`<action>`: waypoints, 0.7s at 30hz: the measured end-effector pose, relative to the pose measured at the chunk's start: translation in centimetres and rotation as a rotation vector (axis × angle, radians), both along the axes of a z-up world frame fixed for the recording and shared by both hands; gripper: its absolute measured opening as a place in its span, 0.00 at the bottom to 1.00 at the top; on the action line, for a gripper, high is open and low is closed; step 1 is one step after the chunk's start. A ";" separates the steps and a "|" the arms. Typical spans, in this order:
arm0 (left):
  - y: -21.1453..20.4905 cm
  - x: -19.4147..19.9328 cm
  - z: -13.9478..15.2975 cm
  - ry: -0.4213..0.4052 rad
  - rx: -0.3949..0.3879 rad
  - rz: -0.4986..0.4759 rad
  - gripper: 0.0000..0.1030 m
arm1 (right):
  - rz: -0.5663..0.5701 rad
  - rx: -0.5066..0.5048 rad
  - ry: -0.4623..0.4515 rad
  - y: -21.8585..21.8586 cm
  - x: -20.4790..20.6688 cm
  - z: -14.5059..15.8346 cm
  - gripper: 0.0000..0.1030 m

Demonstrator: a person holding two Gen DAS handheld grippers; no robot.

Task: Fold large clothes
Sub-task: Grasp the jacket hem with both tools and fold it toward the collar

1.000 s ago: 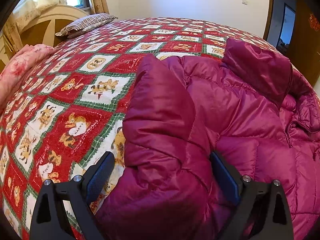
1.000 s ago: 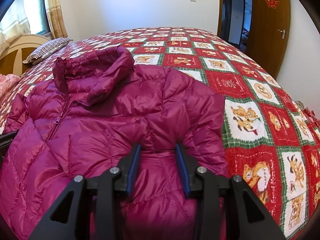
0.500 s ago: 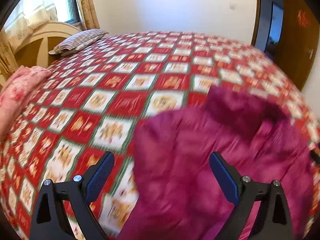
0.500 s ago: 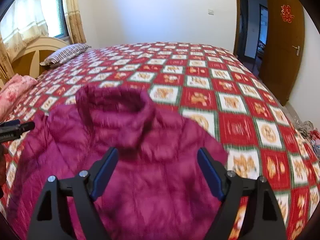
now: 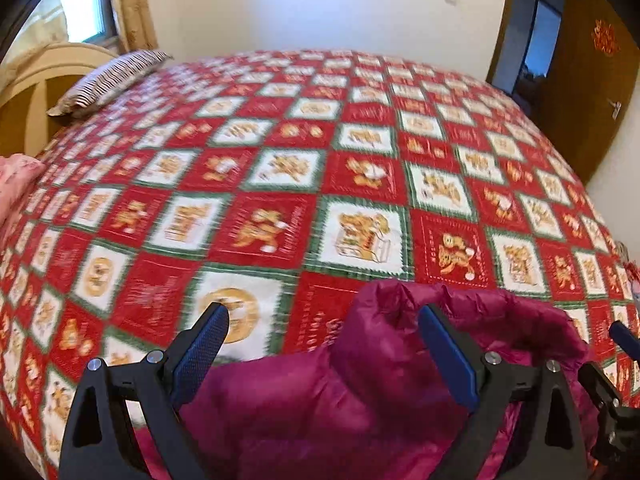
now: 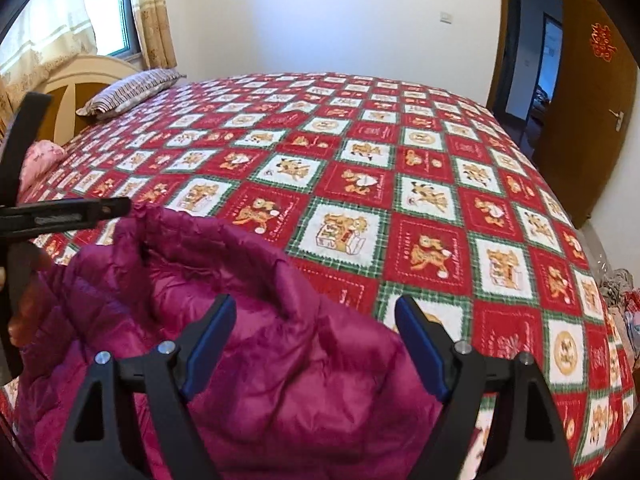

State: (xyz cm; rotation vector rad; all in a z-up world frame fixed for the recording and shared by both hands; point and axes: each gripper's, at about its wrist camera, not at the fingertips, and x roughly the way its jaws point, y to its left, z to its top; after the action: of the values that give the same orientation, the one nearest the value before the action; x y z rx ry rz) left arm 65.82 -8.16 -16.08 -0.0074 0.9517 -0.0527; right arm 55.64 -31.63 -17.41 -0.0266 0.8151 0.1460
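Jacket (image 6: pixel 280 360): magenta, puffy, collar up, near edge of bed (image 5: pixel 280 184) | left tool (image 5: pixel 324 344): spread wide, holding nothing | right tool (image 6: pixel 316 332): likewise | risk: slippery padding may spring back, undoing any fold.

**Camera Placement: Two Wrist Fisheye Views**

Each camera sits close behind its own gripper and looks forward along the fingers, low over the near edge of the red-and-white patchwork bedspread (image 5: pixel 280 184), toward the headboard-side corner and far wall. Both views share the magenta quilted puffer jacket (image 6: pixel 280 360), the striped pillow (image 5: pixel 108 80) and the brown wooden door (image 6: pixel 592 120).
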 end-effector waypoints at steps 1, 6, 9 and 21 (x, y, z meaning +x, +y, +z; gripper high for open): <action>-0.4 0.5 -0.7 0.018 0.008 -0.009 0.93 | 0.008 0.000 0.005 0.1 0.3 -0.2 0.82; -1.0 0.1 -2.6 0.037 0.021 -0.083 0.92 | 0.036 -0.007 0.027 0.4 1.7 -1.1 0.81; -0.5 -1.0 -2.7 0.040 -0.010 -0.152 0.48 | 0.070 -0.036 0.045 0.8 2.2 -1.7 0.51; 1.1 -7.7 -2.9 -0.077 0.022 -0.231 0.11 | 0.066 -0.085 0.002 0.1 -1.5 -2.3 0.13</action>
State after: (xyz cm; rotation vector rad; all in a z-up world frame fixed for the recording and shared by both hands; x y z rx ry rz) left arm 58.14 -7.10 -18.95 0.1245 0.8727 -0.2539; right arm 54.18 -31.49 -19.72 -0.1335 0.8226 0.1737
